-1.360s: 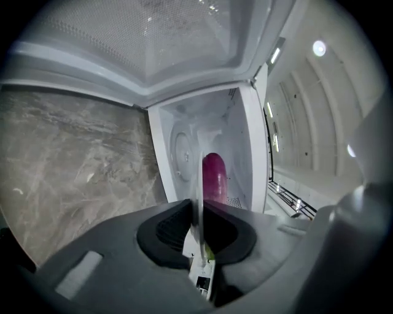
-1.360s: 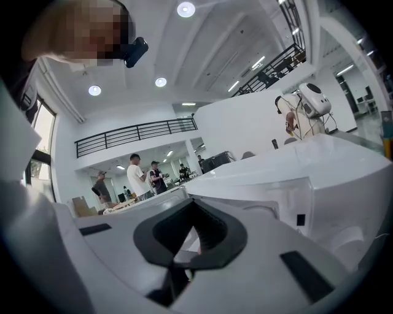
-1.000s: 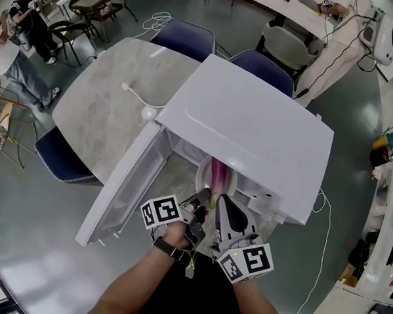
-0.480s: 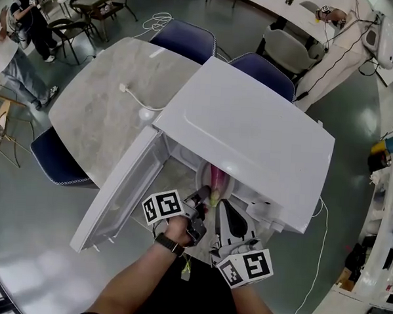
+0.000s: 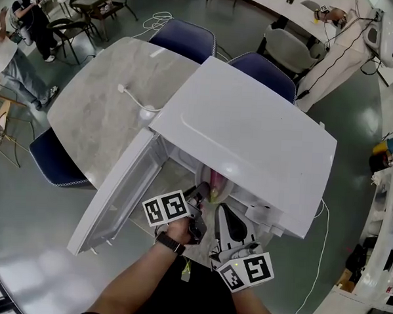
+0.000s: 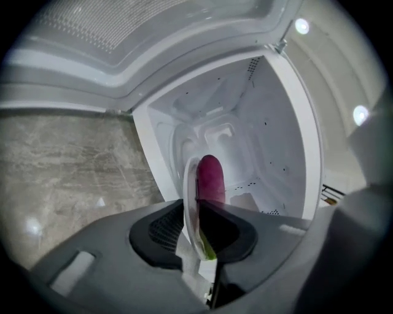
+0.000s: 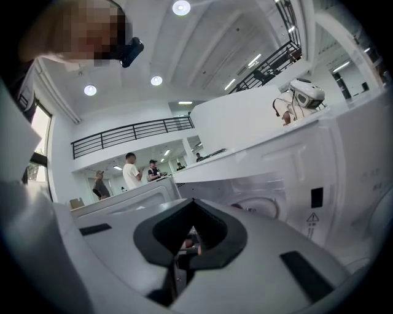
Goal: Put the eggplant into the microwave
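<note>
The right gripper (image 7: 193, 202) fills the lower part of the right gripper view, its dark jaws together at the tips with nothing between them. Just beyond them is the white microwave (image 7: 344, 178), which carries a warning triangle label (image 7: 312, 217) on its front, with its door (image 7: 123, 199) open to the left. Far behind, three people (image 7: 130, 170) stand below a balcony railing (image 7: 129, 132), under round ceiling lights (image 7: 180, 7).
</note>
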Demonstrator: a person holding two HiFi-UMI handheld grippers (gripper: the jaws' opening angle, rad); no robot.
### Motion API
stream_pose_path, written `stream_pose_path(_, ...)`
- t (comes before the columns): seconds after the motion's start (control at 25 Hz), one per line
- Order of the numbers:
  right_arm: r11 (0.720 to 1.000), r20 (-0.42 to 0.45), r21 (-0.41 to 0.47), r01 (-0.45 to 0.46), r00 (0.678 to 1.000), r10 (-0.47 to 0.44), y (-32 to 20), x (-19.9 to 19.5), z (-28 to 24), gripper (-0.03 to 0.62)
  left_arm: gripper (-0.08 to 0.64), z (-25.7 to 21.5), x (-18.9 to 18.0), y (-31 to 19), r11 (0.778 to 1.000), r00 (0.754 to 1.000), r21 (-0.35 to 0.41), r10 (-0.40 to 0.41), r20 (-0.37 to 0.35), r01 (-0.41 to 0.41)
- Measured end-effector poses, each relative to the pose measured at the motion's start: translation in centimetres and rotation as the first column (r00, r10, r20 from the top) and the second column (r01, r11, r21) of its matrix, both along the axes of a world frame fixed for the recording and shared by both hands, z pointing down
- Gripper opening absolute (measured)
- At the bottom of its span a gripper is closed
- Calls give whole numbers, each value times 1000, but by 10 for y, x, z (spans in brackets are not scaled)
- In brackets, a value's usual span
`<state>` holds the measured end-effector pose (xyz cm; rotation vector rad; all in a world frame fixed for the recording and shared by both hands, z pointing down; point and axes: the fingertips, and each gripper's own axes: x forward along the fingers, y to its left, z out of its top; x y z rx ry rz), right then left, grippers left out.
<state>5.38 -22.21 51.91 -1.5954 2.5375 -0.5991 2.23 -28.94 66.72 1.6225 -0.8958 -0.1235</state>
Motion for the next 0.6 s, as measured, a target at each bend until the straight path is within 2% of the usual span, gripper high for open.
stream_pose_path(0.08, 1000, 6, -3, 7, 1000, -7, 0, -1, 0, 2, 50, -2, -2, -2, 999, 997, 45, 3, 71, -6)
stream_pose_path(0.12, 1000, 8, -4, 11, 1000, -11, 1, -2, 1, 2, 108, -4, -3, -3, 998, 995, 67, 5, 103, -12)
stream_pose_path(0.24, 1000, 16, -6, 19, 1000, -19, 1, -3, 1, 2, 120, -9, -7, -2, 990, 983, 141, -3, 181, -23)
stream_pose_path(0.48, 999, 29, -16, 29, 999, -29, 3, -1, 4, 2, 120, -23, -8, 0, 962, 974, 266, -9, 227, -53)
stream_pose_path(0.6, 999, 32, -19, 35, 999, -34, 4, 0, 5, 2, 120, -19, -7, -2, 954, 967, 292, -8, 256, -69)
